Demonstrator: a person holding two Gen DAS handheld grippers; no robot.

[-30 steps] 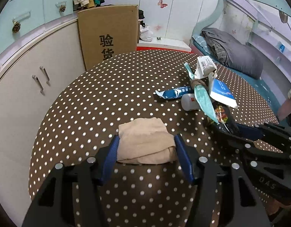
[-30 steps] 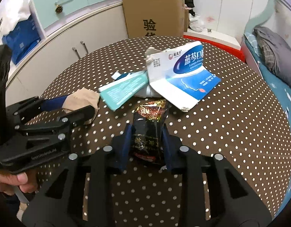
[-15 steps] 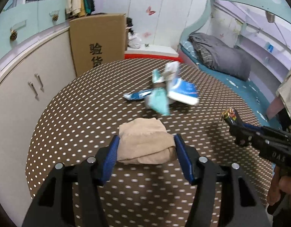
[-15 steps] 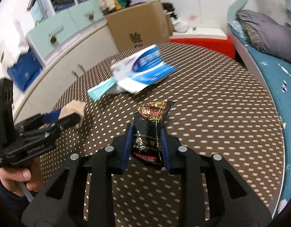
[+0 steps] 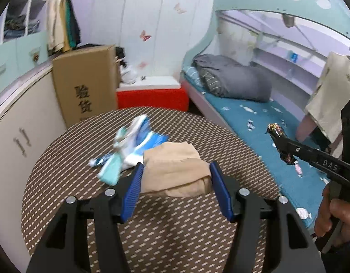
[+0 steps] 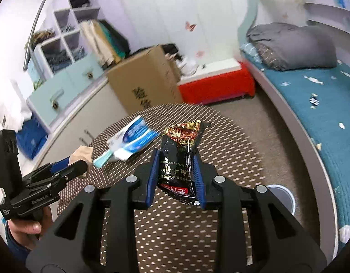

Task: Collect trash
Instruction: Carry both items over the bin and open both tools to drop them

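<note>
My left gripper [image 5: 176, 170] is shut on a folded beige cloth wad [image 5: 175, 170], lifted above the brown dotted round table [image 5: 175, 227]. In the right wrist view that wad [image 6: 83, 153] shows at the left gripper's tips. My right gripper [image 6: 176, 159] is shut on a black snack wrapper [image 6: 179, 157] with a red and gold top, held above the table's right side; the left wrist view shows this wrapper [image 5: 278, 140] out over the bed side. A pile of blue, teal and white packaging [image 5: 129, 145] lies on the table, also visible as packaging [image 6: 131, 142] left of the wrapper.
A cardboard box [image 5: 84, 84] and a red-fronted step [image 5: 152, 97] stand behind the table. White cabinets [image 5: 16, 125] run along the left. A bed with a teal cover [image 5: 266, 122] and grey bedding [image 5: 231, 79] lies right. A round white bin [image 6: 281, 198] sits on the floor right of the table.
Both grippers lifted their loads off the table and drew back. The right gripper swung right with the wrapper, away from the packaging pile. The pile stays on the table.
</note>
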